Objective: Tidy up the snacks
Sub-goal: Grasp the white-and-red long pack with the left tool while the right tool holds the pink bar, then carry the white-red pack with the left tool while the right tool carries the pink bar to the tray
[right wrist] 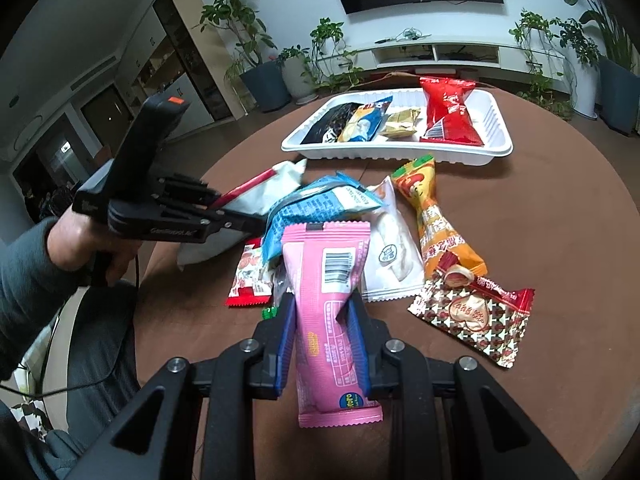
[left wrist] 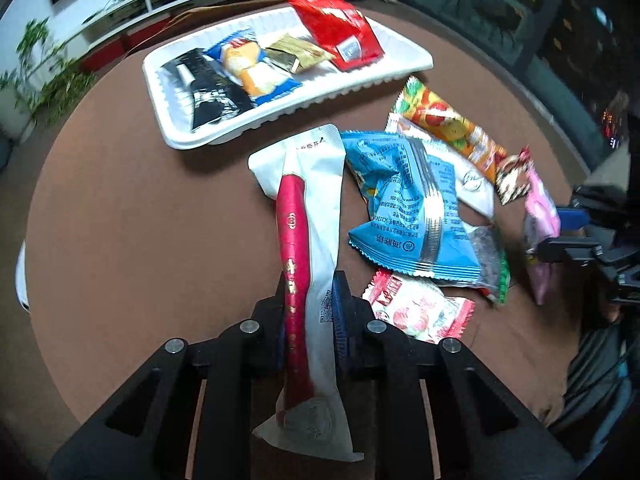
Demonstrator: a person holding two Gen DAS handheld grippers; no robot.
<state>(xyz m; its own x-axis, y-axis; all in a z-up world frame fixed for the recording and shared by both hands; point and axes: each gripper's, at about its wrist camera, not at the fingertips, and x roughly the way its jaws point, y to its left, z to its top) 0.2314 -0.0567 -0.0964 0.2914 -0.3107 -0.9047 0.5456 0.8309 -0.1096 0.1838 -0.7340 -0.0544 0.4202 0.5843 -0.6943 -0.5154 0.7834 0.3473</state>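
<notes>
Your left gripper [left wrist: 310, 300] pinches the sausage pack [left wrist: 308, 240], your right gripper [right wrist: 322, 320] the pink pack [right wrist: 328, 304], both short of the tray [right wrist: 496, 152]; risk: limp wrappers slipping, or snagging the pile beside it.

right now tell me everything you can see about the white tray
The white tray looks like thin moulded plastic, rectangular with rounded corners and ribbed walls. It sits flat on the brown table, beyond the loose snack pile. Four packets lie in it side by side: a black one, a blue and yellow one, a small gold one and a red one. Neither tongs touch it.
</notes>
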